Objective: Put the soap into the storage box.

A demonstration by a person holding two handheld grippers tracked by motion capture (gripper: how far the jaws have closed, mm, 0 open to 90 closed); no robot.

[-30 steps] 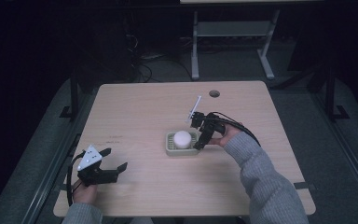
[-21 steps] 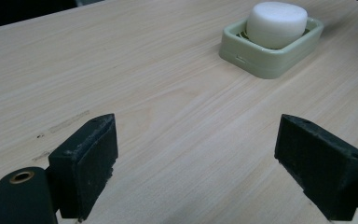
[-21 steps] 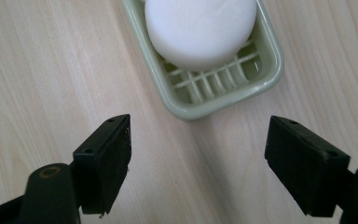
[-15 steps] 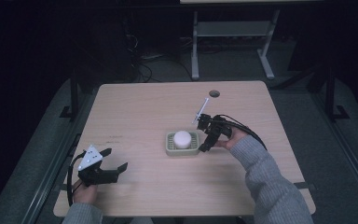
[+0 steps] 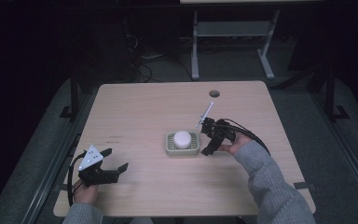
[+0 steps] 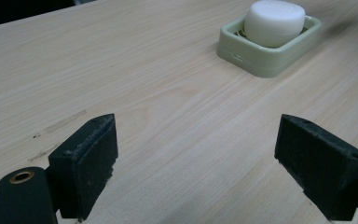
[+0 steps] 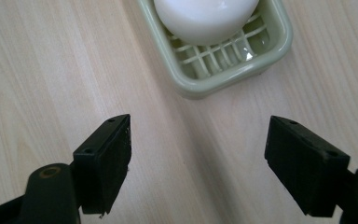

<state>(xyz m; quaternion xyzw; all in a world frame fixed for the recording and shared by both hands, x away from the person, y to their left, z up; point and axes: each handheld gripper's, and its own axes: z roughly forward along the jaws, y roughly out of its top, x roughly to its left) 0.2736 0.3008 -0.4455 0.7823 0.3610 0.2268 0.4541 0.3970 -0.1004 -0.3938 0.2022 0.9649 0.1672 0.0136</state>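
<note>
A white bar of soap (image 5: 182, 138) lies in a pale green soap dish (image 5: 169, 150) near the middle of the wooden table. My right gripper (image 5: 206, 138) hovers just right of the dish, open, with nothing between its jaws. In the right gripper view the dish (image 7: 214, 85) and the soap (image 7: 205, 16) sit just beyond my right gripper (image 7: 198, 163). My left gripper (image 5: 116, 158) rests near the table's front left, open and holding nothing. From my left gripper (image 6: 196, 172) the dish (image 6: 270, 63) with the soap (image 6: 274, 21) shows far off.
A round cable hole (image 5: 214, 93) sits at the table's far edge. Faint marks (image 5: 114, 136) lie on the wood left of centre. Behind the table stands a metal frame (image 5: 233, 32) on a dark floor.
My right gripper has drawn back to the right, from over the dish's right side to just beside it. The left gripper has stayed still.
</note>
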